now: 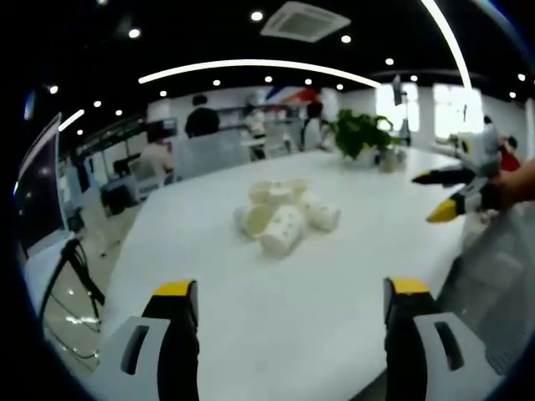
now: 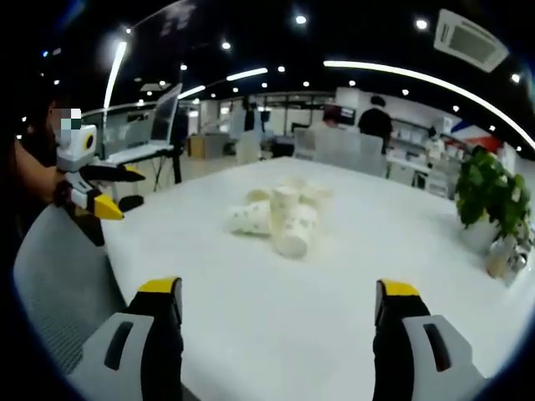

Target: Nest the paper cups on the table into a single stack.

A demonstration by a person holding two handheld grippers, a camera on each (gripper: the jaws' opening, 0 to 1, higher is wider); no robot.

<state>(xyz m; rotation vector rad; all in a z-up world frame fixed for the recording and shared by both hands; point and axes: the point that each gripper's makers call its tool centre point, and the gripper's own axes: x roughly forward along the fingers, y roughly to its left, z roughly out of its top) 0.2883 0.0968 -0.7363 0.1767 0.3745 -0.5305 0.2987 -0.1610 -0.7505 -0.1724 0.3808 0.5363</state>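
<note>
Left gripper view: paper cups (image 1: 282, 219) lie toppled in a heap mid-counter (image 1: 351, 284), pointing every way; both tools (image 1: 292, 313) (image 2: 276, 309) gape wide, holding nothing.

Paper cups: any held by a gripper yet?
No, the paper cups lie in a loose pile on the table, apart from both open grippers.

I count about six white speckled paper cups (image 1: 282, 219) heaped on one white bench (image 1: 334, 292) (the pile blurs), one green potted plant (image 1: 361, 134), and my two claws.
</note>
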